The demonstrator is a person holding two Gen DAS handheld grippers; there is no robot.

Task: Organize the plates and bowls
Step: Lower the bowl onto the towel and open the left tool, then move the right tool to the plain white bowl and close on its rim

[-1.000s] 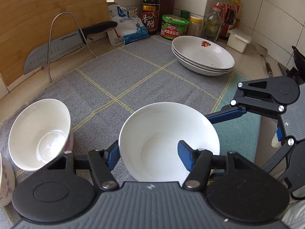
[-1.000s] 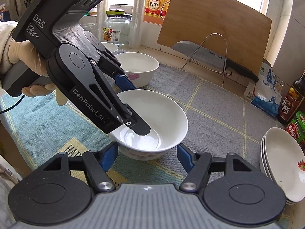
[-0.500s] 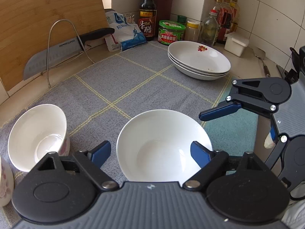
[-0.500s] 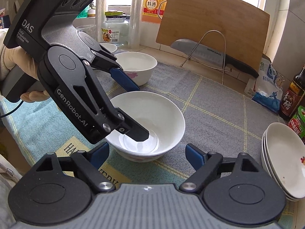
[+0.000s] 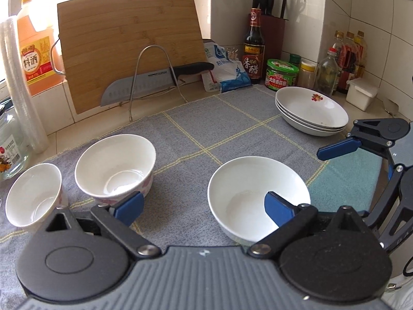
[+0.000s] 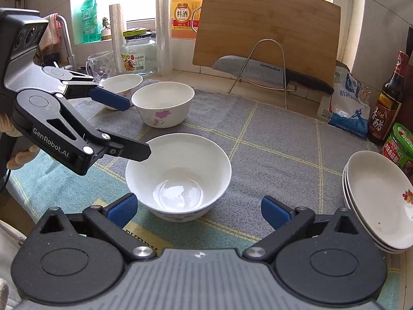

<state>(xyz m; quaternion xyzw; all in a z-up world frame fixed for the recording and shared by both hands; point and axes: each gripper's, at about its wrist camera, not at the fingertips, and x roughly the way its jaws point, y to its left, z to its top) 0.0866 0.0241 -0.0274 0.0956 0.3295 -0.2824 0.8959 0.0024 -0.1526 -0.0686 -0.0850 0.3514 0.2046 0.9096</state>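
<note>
- The right gripper (image 6: 197,210) is nearest in its own view. Its jaws have just been opening and now stand wide apart, holding nothing; the blue pads (image 6: 121,210) sit either side of the near white bowl (image 6: 178,173) without touching it.
- The near white bowl stands upright on the grey checked mat (image 6: 271,139), empty, close to the mat's front edge.
- The left gripper (image 5: 204,206) also has jaws that have just been opening; they are spread wide and grip nothing. In its own view the right-hand pad overlaps the near white bowl (image 5: 247,191); contact cannot be determined.
- From the right wrist view, the left gripper (image 6: 129,126) enters from the left, its dark lower finger tip over the bowl's rim.
- Behind and to the left, a flower-patterned bowl (image 6: 164,103) stands upright on the mat, with a smaller bowl (image 6: 121,85) just beside it.
- On the right side of the mat, well apart from the bowls, lies a stack of shallow plates (image 5: 312,111).
- At the back, a wooden cutting board (image 5: 129,41) leans on the wall, with a cleaver (image 5: 155,81) resting in a wire stand (image 5: 155,72).
</note>
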